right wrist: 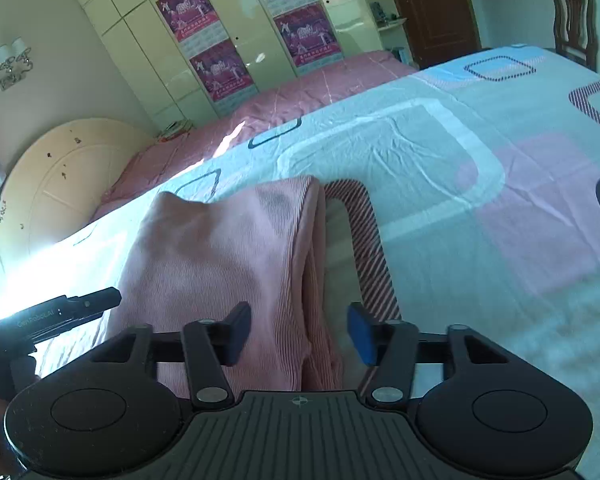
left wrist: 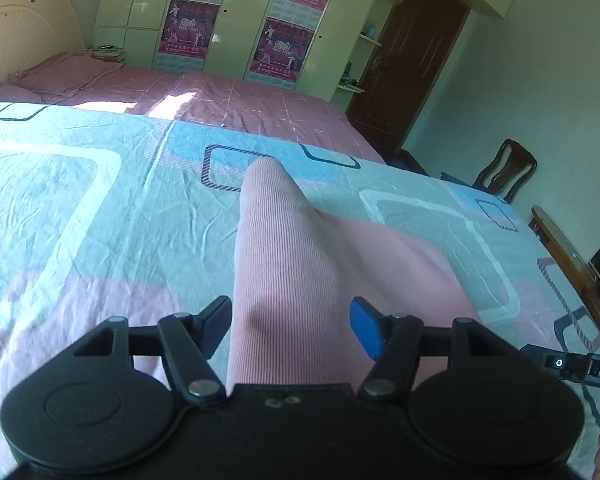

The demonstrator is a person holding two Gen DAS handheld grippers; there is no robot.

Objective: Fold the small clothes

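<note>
A small pink ribbed garment lies on the patterned bedsheet, folded into a long strip. My left gripper is open, its jaws wide on either side of the garment's near end. In the right wrist view the same garment shows its folded edge on the right side. My right gripper is open, straddling that folded edge near the garment's near end. Neither gripper clamps the cloth.
The bed carries a pink checked quilt beyond the sheet, with a cream headboard. A wardrobe with posters, a brown door and a wooden chair stand beyond. The other gripper's body shows at the left edge.
</note>
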